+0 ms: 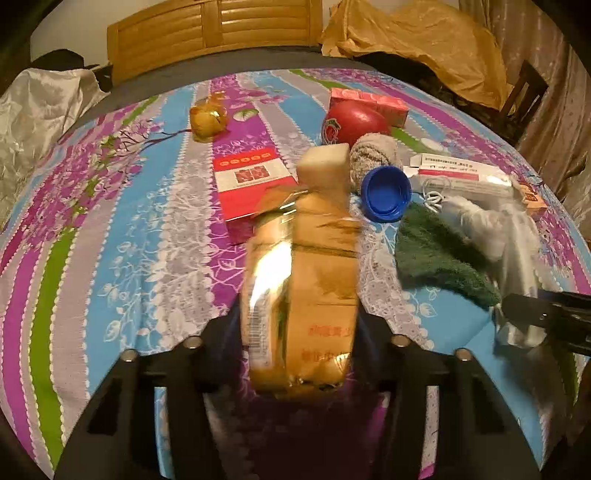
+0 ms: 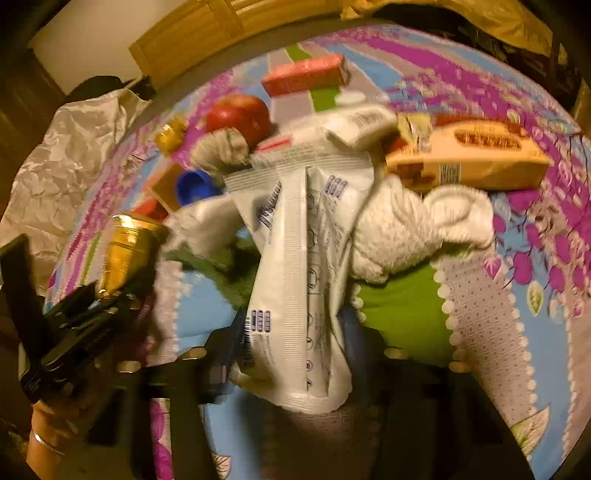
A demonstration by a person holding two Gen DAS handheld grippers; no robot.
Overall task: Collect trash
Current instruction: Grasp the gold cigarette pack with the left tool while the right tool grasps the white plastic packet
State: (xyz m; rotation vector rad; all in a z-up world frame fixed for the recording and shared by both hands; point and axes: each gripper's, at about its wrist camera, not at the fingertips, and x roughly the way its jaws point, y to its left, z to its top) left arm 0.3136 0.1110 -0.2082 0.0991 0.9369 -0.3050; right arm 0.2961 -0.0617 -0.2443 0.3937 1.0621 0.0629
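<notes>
The left gripper (image 1: 299, 332) is clamped on one gold foil packet (image 1: 301, 295), which stands up between its two black fingers above the striped floral bedspread (image 1: 110, 240). The right gripper (image 2: 295, 354) is closed on one white plastic wrapper (image 2: 295, 280) with grey print, its lower end pinched between the fingers.

Beyond the gold packet lie one pale block (image 1: 325, 162), one red and white flat box (image 1: 251, 184), one blue bottle cap (image 1: 386, 194) on its side, and one ball of grey yarn (image 1: 373, 155). Behind the yarn sit one red egg-shaped container (image 1: 354, 123) and one long pink carton (image 1: 369, 103). Farther left, alone, sits one crumpled gold wrapper (image 1: 208, 118).

To the right of the cap lie one green scouring pad (image 1: 443, 258), one white cloth (image 2: 417, 229), one long white carton (image 1: 458, 168) with a pink stripe, and one orange carton (image 2: 469, 158). A wooden headboard (image 1: 214, 33) stands at the far edge of the bed.
</notes>
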